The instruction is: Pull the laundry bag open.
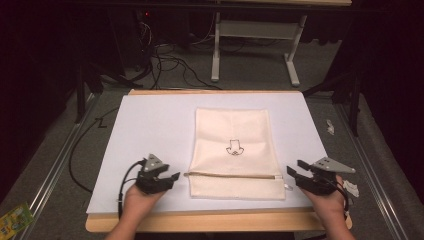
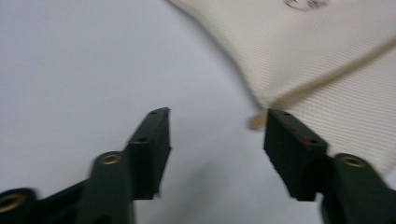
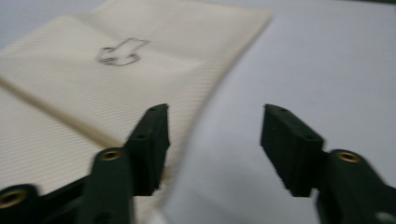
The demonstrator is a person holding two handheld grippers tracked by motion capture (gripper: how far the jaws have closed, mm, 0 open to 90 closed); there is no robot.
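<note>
Cream woven fabric pouch [image 1: 232, 152], flat on white sheet [image 1: 150, 130] covering the counter [image 1: 210, 220], centred between left and right edges, nearer the front edge than the back. Small black line drawing [image 1: 234, 147] printed mid-pouch; tan zipper line [image 1: 232, 175] running across, parallel to the front edge, close to the pouch's lower end.

Left gripper [image 1: 166, 180] near the front edge, just left of the pouch's front left corner, jaws apart, nothing between them. From the left gripper view: left gripper [image 2: 217, 116] over bare white sheet, right-hand jaw tip just beside the zipper's end at the pouch's edge, contact impossible to tell through blur.

Right gripper [image 1: 295, 174] near the front edge, just right of the pouch's front right corner, jaws apart and empty. From the right gripper view: right gripper [image 3: 215, 112] with one jaw above the pouch's edge, the other above white sheet.

Small white scraps [image 1: 351, 188] lying off the counter's right edge.
</note>
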